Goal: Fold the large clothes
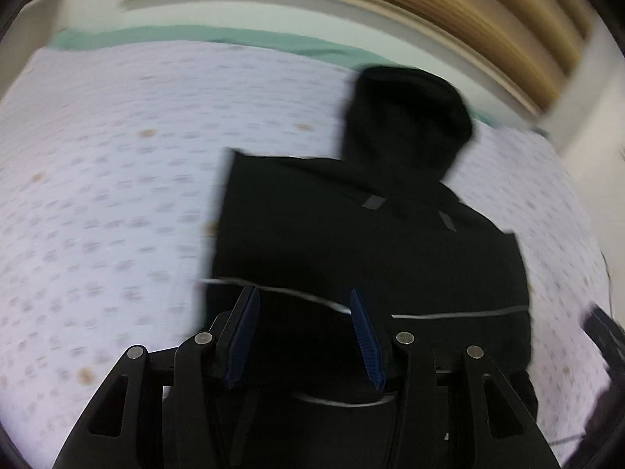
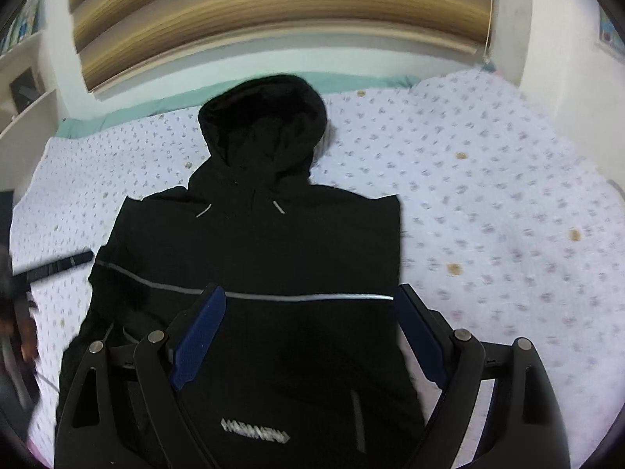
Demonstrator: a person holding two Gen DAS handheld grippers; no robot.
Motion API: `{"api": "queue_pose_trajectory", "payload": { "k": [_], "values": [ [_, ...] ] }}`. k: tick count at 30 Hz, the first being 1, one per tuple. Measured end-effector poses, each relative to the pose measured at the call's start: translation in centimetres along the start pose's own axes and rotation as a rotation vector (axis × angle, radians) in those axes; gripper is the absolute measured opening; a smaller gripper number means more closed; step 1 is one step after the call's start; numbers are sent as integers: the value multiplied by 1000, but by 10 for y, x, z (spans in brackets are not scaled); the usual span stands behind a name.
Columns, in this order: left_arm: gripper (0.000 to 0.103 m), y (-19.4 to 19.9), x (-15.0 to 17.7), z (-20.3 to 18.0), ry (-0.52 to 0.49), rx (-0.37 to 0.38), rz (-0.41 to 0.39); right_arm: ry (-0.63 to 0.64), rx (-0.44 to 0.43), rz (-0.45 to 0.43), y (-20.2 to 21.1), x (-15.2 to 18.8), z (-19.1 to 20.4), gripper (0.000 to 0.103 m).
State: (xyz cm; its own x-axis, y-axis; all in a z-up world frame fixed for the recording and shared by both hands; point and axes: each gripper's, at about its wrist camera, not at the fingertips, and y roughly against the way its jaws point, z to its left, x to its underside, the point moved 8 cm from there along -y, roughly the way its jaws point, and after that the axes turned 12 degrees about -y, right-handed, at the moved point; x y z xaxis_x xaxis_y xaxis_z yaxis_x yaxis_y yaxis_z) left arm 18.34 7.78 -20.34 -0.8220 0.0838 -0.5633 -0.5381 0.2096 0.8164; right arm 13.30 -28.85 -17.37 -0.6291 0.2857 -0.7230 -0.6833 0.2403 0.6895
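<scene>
Though the left wrist view is blurred, the black hoodie (image 1: 371, 242) lies right of centre on the dotted bedsheet (image 1: 109, 179), hood at top; left gripper (image 1: 304, 305) jaws parted, nothing between. Right wrist view: hoodie (image 2: 254, 258) at centre, sleeves folded in, right gripper (image 2: 312, 305) spread wide above it, empty.

Left wrist view: set low and close above the black hooded jacket (image 1: 371, 234), looking forward between the parted blue pads of the left gripper (image 1: 304, 305) toward the hood and the striped blind (image 1: 390, 4), tilted and blurred. Right wrist view: likewise from above the hem end, facing along the right gripper (image 2: 308, 301), pads spread wide, nearly level and sharper. Shared by both: the jacket, the patterned bedspread (image 2: 488, 203), the green edge, the blind.
</scene>
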Motion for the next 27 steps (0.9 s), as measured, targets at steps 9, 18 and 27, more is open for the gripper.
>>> {"api": "queue_pose_trajectory", "payload": {
  "k": [9, 18, 27],
  "values": [
    [48, -67, 9, -30, -92, -75, 71, -122, 37, 213, -116, 33, -2, 89],
    [47, -100, 23, -16, -27, -48, 120, 45, 121, 282, -153, 49, 6, 102],
    [40, -58, -37, -38, -9, 7, 19, -65, -85, 280, -116, -9, 41, 101]
  ]
}}
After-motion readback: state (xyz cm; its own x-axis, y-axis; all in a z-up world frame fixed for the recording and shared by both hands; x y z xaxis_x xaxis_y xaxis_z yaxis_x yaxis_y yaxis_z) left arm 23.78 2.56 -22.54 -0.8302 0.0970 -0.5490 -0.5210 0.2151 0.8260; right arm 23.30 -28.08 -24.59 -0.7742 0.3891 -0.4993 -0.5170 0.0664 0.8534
